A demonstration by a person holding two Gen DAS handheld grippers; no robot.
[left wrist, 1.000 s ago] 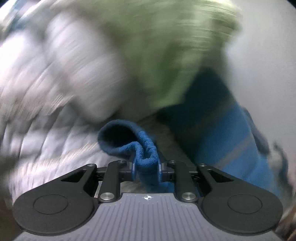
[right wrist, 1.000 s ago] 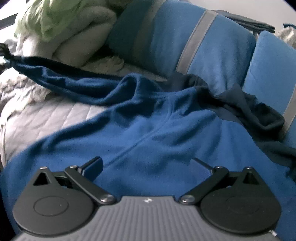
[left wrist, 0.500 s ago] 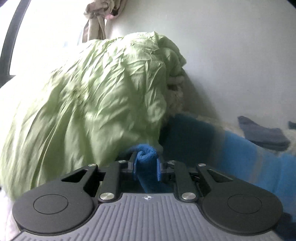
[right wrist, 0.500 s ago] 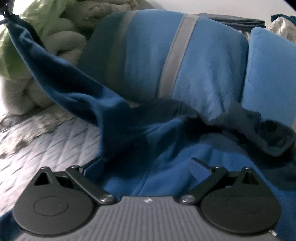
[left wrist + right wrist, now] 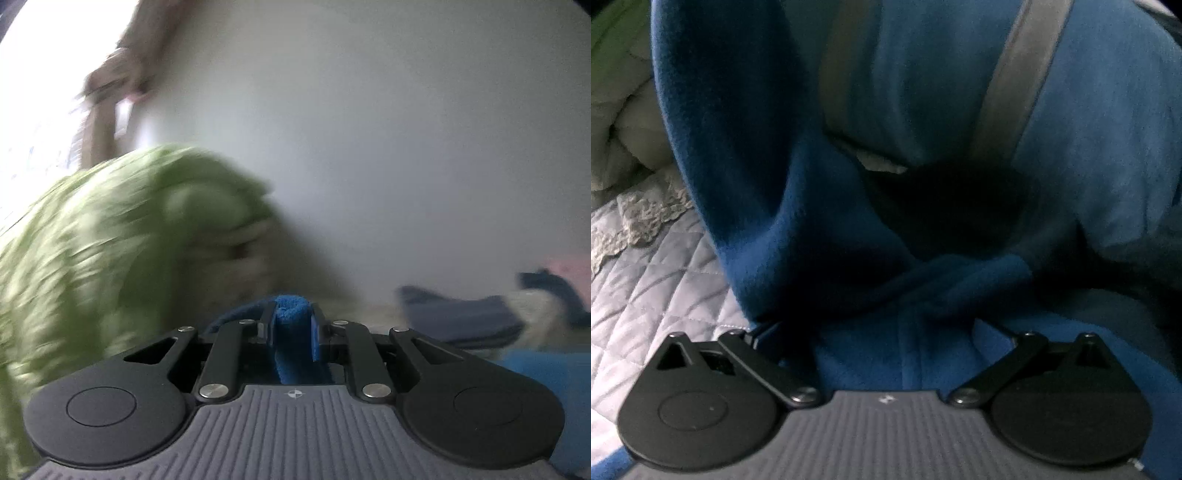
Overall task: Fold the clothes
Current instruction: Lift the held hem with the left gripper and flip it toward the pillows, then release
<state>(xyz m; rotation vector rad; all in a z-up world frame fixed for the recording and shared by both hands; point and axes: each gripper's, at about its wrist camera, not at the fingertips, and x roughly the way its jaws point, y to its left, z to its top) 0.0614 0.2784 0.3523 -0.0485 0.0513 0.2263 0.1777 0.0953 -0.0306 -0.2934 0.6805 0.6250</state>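
My left gripper (image 5: 293, 314) is shut on a bunched edge of the blue fleece garment (image 5: 291, 332) and holds it raised, facing a white wall. In the right wrist view the same blue fleece garment (image 5: 768, 206) hangs up and to the left in a taut band and bunches low against my right gripper (image 5: 886, 325). The right gripper's jaws are spread wide; the fleece covers its fingertips, so I cannot see whether cloth lies between them.
A crumpled green sheet (image 5: 110, 240) is piled to the left of the left gripper. Blue cushions with grey stripes (image 5: 1015, 92) stand behind the garment. A quilted white bedcover with lace trim (image 5: 653, 280) lies at the left. Folded dark clothes (image 5: 461, 314) rest further right.
My left gripper has lifted the fleece edge higher and tilted up toward the wall. The right gripper has moved forward into the garment, which now hangs steeply from the upper left.
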